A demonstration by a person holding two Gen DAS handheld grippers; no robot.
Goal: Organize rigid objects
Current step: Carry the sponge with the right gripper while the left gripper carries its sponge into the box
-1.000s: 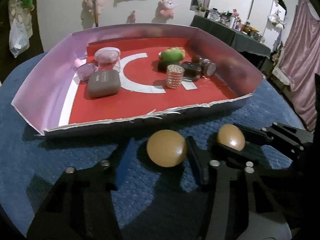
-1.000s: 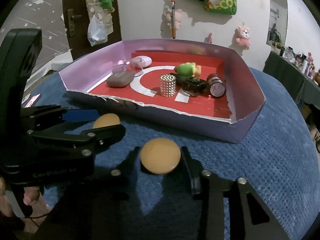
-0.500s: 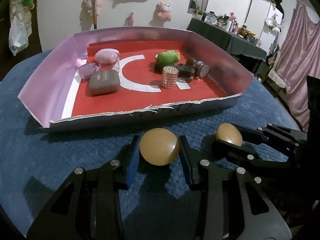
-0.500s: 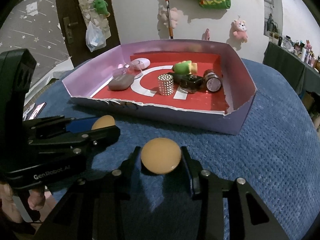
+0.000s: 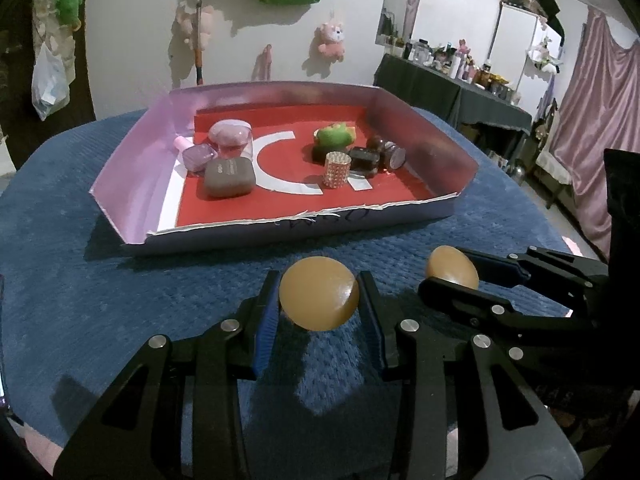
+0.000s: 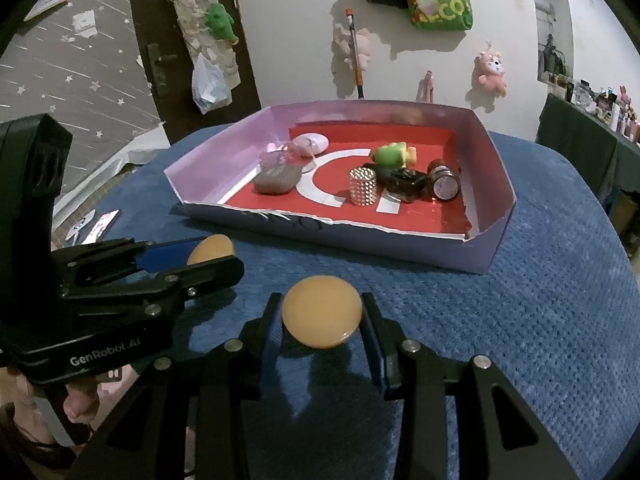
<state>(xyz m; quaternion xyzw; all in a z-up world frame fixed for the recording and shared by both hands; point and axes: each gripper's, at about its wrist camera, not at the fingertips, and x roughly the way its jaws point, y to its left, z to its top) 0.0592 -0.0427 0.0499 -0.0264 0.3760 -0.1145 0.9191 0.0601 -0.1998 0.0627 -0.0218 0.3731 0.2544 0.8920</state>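
- While both tools sit low in frame, left gripper (image 5: 319, 300) pinches one tan egg (image 5: 319, 299).
- Right gripper (image 6: 322, 312) pinches second egg (image 6: 322, 311).
- Box (image 5: 280, 232), upper centre, holds assorted items.

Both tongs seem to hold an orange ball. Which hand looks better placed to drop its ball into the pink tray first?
Probably the left. Its tongs grip a ball facing the tray, squarely before a bare red patch. The right tongs sit off towards its corner.

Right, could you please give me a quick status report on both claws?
Left claw shut on an orange egg. Right claw shut on a second egg. Tray ahead, part filled. Path clear.
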